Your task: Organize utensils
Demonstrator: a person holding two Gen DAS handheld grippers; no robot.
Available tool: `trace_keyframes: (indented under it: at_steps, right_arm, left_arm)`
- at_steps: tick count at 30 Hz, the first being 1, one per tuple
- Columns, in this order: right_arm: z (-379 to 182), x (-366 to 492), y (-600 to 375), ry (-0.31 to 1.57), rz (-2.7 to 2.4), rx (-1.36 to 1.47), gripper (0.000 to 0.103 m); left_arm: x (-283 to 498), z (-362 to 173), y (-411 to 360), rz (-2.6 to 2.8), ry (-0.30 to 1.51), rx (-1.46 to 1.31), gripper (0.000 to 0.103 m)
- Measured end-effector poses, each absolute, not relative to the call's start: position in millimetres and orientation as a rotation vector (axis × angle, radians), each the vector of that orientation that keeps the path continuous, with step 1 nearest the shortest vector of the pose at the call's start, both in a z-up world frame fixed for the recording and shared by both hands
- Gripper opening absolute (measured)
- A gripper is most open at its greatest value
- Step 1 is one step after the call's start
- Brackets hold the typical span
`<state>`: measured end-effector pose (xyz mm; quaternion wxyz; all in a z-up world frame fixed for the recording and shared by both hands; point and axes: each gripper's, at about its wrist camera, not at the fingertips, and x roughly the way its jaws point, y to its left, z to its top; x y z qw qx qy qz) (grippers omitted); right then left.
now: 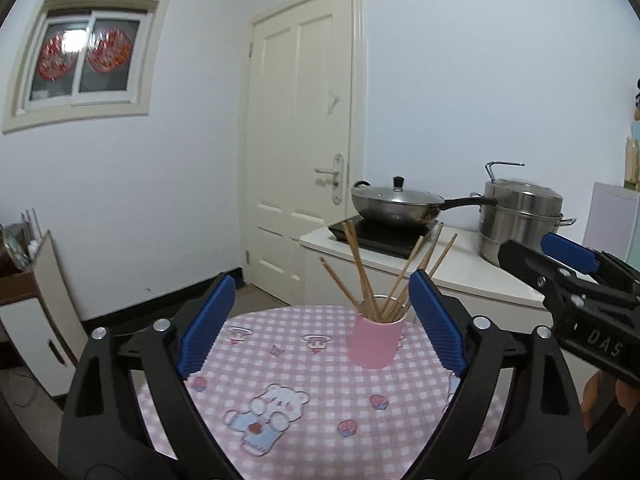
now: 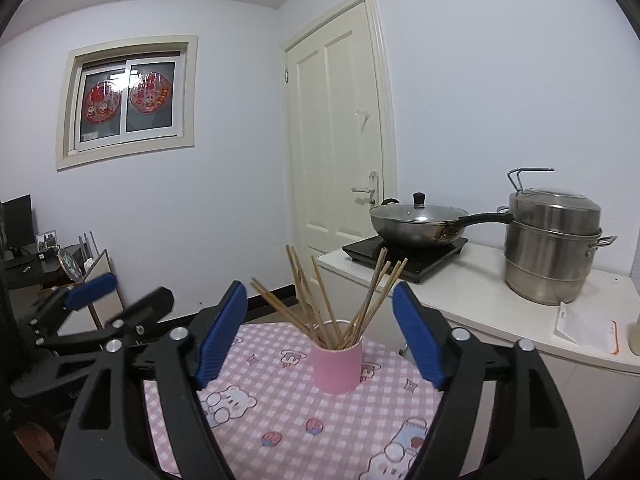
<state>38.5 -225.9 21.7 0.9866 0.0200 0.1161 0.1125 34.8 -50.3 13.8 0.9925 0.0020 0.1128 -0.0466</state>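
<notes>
Left of the pink cup (image 1: 376, 340), the left gripper (image 1: 322, 320) stands spread wide, nothing between its blue pads. The cup sits upright on the checked tablecloth (image 1: 304, 364), wooden chopsticks (image 1: 362, 280) fanned inside. Right of it, the right gripper (image 2: 318, 330) also gapes empty; the cup's far rim is probably clear of both.

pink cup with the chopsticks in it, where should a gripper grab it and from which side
Grip the pink cup around its smooth lower wall, coming in level from the near side with one finger on either flank. It stands upright on the checked tablecloth, and the chopsticks fan out above the rim, so a grasp from above would likely knock them.
</notes>
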Motion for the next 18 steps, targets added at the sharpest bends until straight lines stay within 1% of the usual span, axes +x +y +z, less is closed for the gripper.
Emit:
trace_keyframes:
  at_steps: [6, 18]
  right_arm:
    - [19.8, 9.6, -218.5, 0.218, 0.204, 0.034, 0.083]
    - [13.7, -31.0, -207.3, 0.208, 0.176, 0.028, 0.089]
  left_arm:
    - [5.3, 12.4, -35.7, -0.102, 0.24, -0.014, 0.092]
    - [-45.5, 13.0, -24.7, -0.044, 0.173, 0.008, 0.095]
